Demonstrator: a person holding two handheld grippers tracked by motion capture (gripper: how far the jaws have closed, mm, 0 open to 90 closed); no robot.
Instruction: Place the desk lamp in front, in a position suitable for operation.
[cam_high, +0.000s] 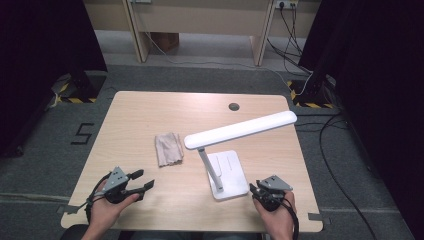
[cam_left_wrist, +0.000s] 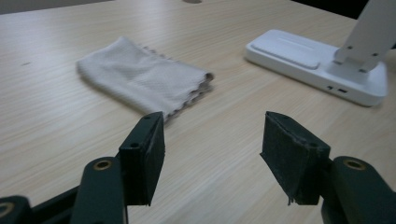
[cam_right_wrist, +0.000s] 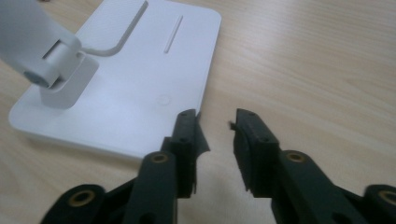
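Note:
A white desk lamp stands on the wooden table (cam_high: 150, 110), with its flat base (cam_high: 231, 172) at the front right and its long head (cam_high: 240, 130) stretched above. A folded beige cloth (cam_high: 168, 148) lies left of the lamp. My left gripper (cam_high: 144, 180) is held low at the front left, pointing at the cloth (cam_left_wrist: 140, 77) and the lamp base (cam_left_wrist: 317, 65). This gripper (cam_left_wrist: 212, 128) is open with nothing between its jaws. My right gripper (cam_high: 254, 190) hovers just right of the base's near corner. Its jaws (cam_right_wrist: 215, 119) stand a little apart and empty, beside the base's edge (cam_right_wrist: 140, 84).
A round cable hole (cam_high: 234, 106) sits near the table's far edge. The lamp's stem and hinge (cam_right_wrist: 42, 56) rise from the near end of the base. Dark curtains, cables and desk legs lie on the floor beyond the table.

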